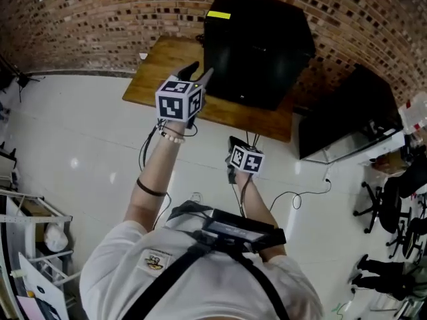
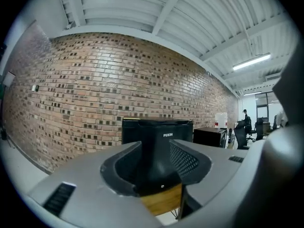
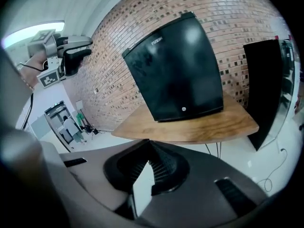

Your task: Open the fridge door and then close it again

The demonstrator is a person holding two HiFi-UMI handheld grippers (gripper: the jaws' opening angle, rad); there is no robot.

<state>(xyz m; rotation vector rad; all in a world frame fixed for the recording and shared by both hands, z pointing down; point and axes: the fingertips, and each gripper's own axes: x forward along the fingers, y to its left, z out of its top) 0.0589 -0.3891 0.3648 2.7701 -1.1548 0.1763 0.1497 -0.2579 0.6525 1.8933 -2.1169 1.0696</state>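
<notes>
The fridge (image 1: 257, 45) stands shut ahead of the fingers (image 2: 190, 161), untouched, with the left gripper (image 1: 200, 73) partly open and empty and the right gripper (image 1: 234, 143) closed and empty, so the next move is probably to reach for the door edge.

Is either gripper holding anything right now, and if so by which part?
Nothing is held. The left gripper is open with only air between its jaws, short of the fridge; the right gripper is shut and empty.
</notes>
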